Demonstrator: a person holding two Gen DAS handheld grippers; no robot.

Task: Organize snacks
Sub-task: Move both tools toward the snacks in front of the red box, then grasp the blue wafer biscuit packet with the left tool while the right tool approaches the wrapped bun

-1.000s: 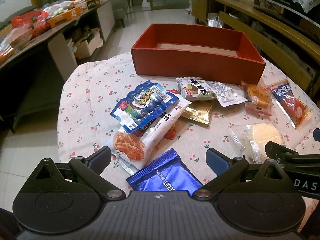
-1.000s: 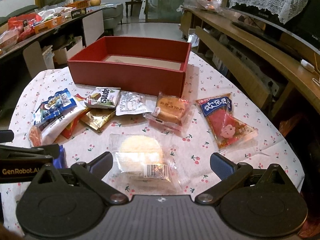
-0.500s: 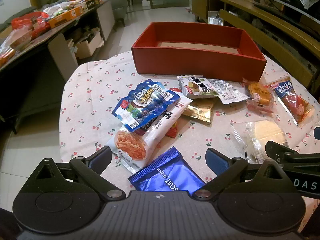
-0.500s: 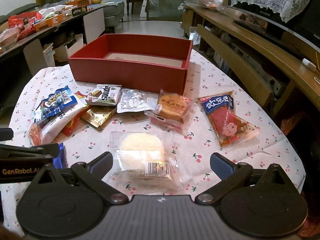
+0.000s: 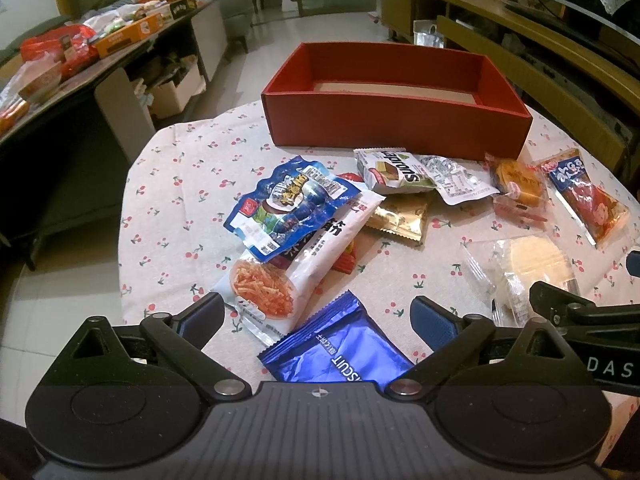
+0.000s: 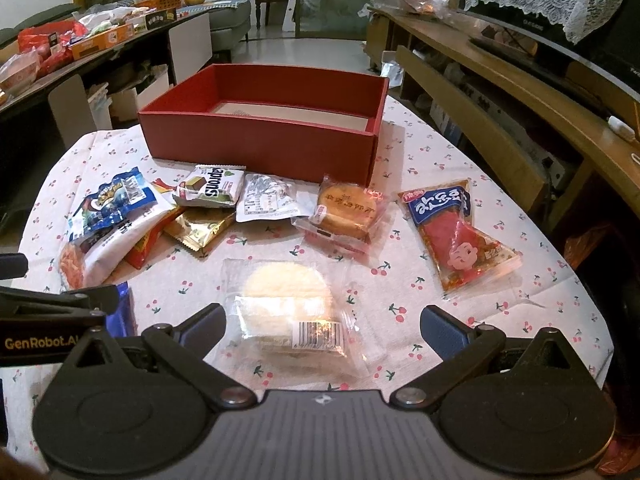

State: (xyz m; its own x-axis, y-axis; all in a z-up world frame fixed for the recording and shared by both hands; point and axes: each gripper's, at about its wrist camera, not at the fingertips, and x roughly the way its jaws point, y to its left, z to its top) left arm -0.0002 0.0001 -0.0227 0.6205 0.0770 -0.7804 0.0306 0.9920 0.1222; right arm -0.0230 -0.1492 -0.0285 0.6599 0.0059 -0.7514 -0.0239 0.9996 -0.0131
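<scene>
The left gripper [image 5: 318, 316] hangs with its jaws spread wide and nothing between them, low in the frame over a blue biscuit packet [image 5: 340, 350] that lies flat at the table's near edge. Just above it, a white pouch of orange sticks [image 5: 298, 264] carries a crumpled blue-and-white bag [image 5: 286, 208] on top. The right gripper [image 6: 323, 322] is likewise released, its blue fingertips [image 6: 204, 322] flanking a clear-wrapped pale round cake [image 6: 288, 304] with a barcode label facing the camera.

At upper centre of both views stands the red box [image 6: 260, 142], open-topped, only its pale floor showing inside. Along its near wall lie a green-and-white wafer pack [image 6: 212, 186], a silver sachet [image 6: 268, 198] and a wrapped golden cake [image 6: 346, 210]; a gold packet [image 6: 200, 228] sits just below them. Bare cherry-print tablecloth [image 5: 180, 200] stretches across the left of the left-wrist view, out to the table's curved edge.

Only the right-wrist view gives the red fish-snack packet [image 6: 460, 236] in full, lying apart at centre right with open cloth around it; there the biscuit packet is a sliver behind the other gripper's arm.
</scene>
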